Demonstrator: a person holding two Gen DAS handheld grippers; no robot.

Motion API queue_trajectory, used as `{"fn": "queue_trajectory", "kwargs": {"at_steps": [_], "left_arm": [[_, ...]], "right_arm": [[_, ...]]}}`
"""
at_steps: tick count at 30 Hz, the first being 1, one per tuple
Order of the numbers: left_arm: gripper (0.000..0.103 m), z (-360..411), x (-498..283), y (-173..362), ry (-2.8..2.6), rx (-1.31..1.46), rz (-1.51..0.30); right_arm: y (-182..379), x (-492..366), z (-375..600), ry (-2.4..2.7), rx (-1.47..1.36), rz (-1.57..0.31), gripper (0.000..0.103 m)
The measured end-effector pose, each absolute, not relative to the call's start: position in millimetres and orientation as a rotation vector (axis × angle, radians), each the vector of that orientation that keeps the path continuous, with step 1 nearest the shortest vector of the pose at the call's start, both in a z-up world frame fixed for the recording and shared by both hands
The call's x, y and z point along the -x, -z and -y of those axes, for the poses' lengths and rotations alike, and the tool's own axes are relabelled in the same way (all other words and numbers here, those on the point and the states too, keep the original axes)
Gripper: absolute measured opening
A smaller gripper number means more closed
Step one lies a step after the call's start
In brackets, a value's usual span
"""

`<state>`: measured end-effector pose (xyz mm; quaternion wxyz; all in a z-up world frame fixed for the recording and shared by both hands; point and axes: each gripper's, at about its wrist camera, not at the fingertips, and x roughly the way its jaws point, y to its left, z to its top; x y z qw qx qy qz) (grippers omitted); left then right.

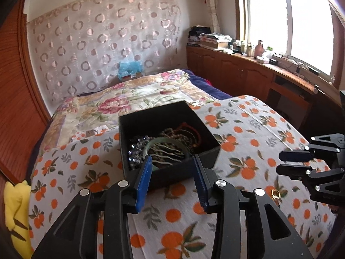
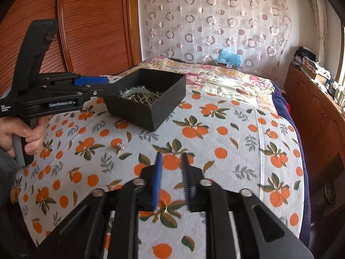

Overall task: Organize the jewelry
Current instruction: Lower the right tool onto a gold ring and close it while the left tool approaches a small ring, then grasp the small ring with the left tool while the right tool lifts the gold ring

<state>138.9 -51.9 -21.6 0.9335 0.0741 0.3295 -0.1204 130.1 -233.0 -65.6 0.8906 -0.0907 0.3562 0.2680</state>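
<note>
A black open box (image 1: 138, 123) sits on the orange-print cloth and holds a green bangle (image 1: 151, 145), beaded strands and a red cord. My left gripper (image 1: 172, 159) is open, its blue pads (image 1: 143, 183) spread in front of the box's near wall and pressing on nothing. From the right wrist view it (image 2: 105, 86) reaches the box (image 2: 151, 112) from the left. My right gripper (image 2: 171, 159) is open above the cloth, and a gold ring (image 2: 165, 208) lies on the cloth below its jaws. A small metal piece (image 2: 119, 147) lies loose to the left.
A person's hand (image 2: 23, 133) grips the left tool's handle. A yellow plush toy (image 1: 17, 211) lies at the bed's left edge. A floral quilt (image 1: 120, 103) covers the bed behind the box. A cluttered wooden cabinet (image 1: 248, 73) runs under the window at the right.
</note>
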Motion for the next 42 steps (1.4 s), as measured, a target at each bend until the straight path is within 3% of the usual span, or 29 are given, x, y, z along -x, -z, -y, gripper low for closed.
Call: {"fn": "queue_trajectory", "kwargs": {"at_steps": [9,14,16,18,20,27,28,29,33,36,38,42], "left_arm": [[0.036,58.6,-121.0,43.4,0.294,-0.155,-0.729],[0.046,60.5,-116.5,56.0,0.312,-0.155,-0.761],[0.047,61.6,-116.3,60.5,0.32,-0.156,-0.777],[0.05,63.2,-116.1,64.0,0.329,-0.159,-0.79],[0.052,65.3,-116.0,66.3,0.337,-0.161,-0.798],[0.052,79.8,-116.6,75.7,0.371,-0.196,-0.832],[0.052,81.2,-116.9,76.5,0.373,-0.2,-0.834],[0.052,82.8,-117.4,77.3,0.376,-0.206,-0.837],[0.052,85.3,-122.3,80.3,0.387,-0.213,-0.853],[0.047,87.2,-126.9,82.6,0.389,-0.214,-0.863],[0.038,87.7,-127.9,83.4,0.388,-0.219,-0.863],[0.034,87.2,-129.1,82.8,0.384,-0.218,-0.859]], "right_arm": [[77.2,-114.9,241.5,-0.56,0.209,-0.768,0.027],[87.2,-110.4,233.8,-0.592,0.233,-0.806,0.027],[92.3,-109.1,230.1,-0.599,0.246,-0.821,0.03],[96.8,-108.4,228.2,-0.6,0.249,-0.835,0.04],[100.7,-108.7,226.8,-0.602,0.251,-0.853,0.041],[105.5,-107.6,219.3,-0.602,0.304,-0.861,0.041],[105.5,-107.0,219.0,-0.604,0.308,-0.859,0.039],[105.6,-106.7,219.1,-0.608,0.308,-0.858,0.028],[104.6,-105.2,221.0,-0.602,0.31,-0.854,0.028],[101.8,-104.4,223.8,-0.596,0.301,-0.843,0.028],[98.7,-104.2,225.8,-0.596,0.288,-0.835,0.028],[94.7,-102.7,227.6,-0.597,0.285,-0.825,0.028]]}}
